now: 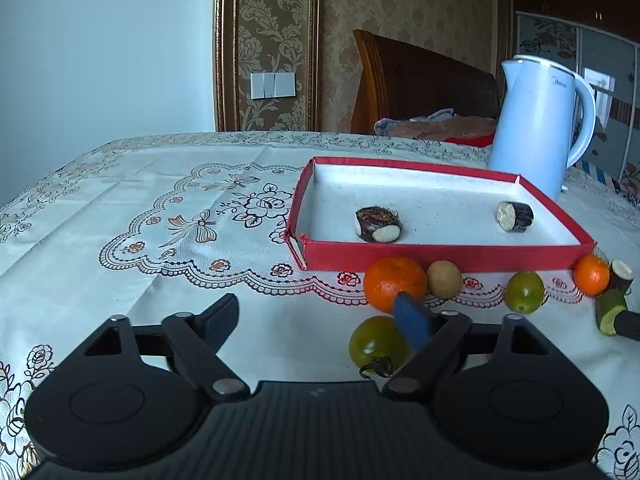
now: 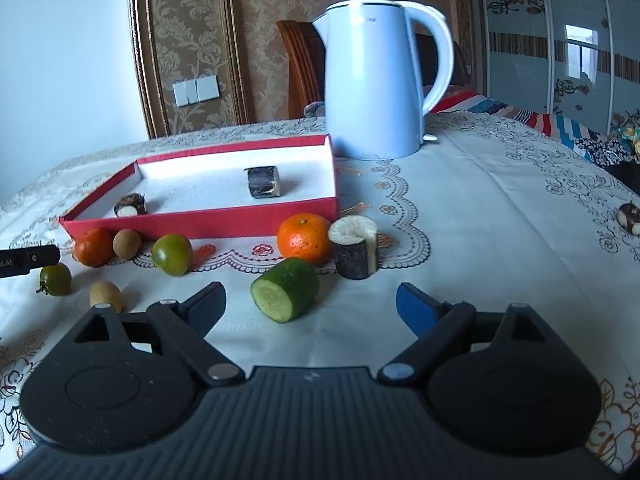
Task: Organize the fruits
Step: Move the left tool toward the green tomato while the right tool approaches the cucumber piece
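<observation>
1. The left gripper [image 1: 324, 316] hangs spread wide over the tablecloth [image 1: 160, 208], nothing between its fingers; a green tomato [image 1: 378, 342] sits just beside its right finger.
2. The right gripper [image 2: 312, 304] is also spread, empty, with the cucumber piece [image 2: 285, 289] between its tips but not touched.
3. Most fruit lies in front of the red tray [image 2: 200, 224], which holds only two dark chunks.
4. Risk: round fruit like the orange [image 2: 304, 238] may roll if a finger nudges it.
5. Risk: the kettle [image 2: 372, 80] stands touching the tray's far corner, so a careless reach could bump it.
</observation>
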`<state>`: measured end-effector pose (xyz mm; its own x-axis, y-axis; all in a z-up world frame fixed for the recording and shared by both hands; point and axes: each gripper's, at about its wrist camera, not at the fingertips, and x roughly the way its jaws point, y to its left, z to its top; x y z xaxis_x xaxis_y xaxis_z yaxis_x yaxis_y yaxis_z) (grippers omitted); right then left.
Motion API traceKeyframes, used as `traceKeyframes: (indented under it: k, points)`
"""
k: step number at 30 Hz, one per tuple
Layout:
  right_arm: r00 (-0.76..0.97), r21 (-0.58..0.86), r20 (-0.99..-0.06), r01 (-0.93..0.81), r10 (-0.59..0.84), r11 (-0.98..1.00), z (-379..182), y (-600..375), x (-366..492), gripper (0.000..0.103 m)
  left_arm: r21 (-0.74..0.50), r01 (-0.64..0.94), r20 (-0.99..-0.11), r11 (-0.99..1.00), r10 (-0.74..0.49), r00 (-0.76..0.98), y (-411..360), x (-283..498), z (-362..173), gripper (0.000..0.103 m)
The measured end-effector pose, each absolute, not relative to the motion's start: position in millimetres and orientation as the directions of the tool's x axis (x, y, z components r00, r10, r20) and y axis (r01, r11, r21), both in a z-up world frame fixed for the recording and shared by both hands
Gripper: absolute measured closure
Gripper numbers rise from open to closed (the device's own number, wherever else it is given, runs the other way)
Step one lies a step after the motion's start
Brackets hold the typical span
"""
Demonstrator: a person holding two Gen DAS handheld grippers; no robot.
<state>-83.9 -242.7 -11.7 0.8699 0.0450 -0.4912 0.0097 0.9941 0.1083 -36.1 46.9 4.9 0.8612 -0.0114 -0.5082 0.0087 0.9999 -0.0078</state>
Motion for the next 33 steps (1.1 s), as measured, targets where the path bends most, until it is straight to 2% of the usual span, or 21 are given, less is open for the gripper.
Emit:
traceKeyframes:
  k: [7,14,19,27,33]
  points:
    - [0.853,0.105,-0.520,0.015,0.042,0.994,-13,-235,-72,0.011,0.039,0.048,-0.514,0.998,-0.021,0.858,36,-36,3,0.014]
    - [0.848,0.134,-0.528,0.027,0.048,0.991,-14,-239,-70,0.011,0.011,0.017,-0.513,1.000,-0.009,0.858,40,-39,3,0.013]
    - [0.853,0.147,-0.519,0.035,0.047,0.989,-14,-241,-71,0.009,-0.021,0.045,-0.541,0.999,-0.049,0.840,39,-37,3,0.013]
    - [0.855,0.122,-0.517,0.027,0.040,0.992,-14,-237,-72,0.009,0.046,0.052,-0.540,0.998,-0.019,0.842,25,-36,1,0.013]
    - [0.844,0.104,-0.536,0.026,0.034,0.994,-14,-234,-69,0.009,0.066,0.038,-0.604,0.997,0.010,0.797,16,-27,-6,0.013]
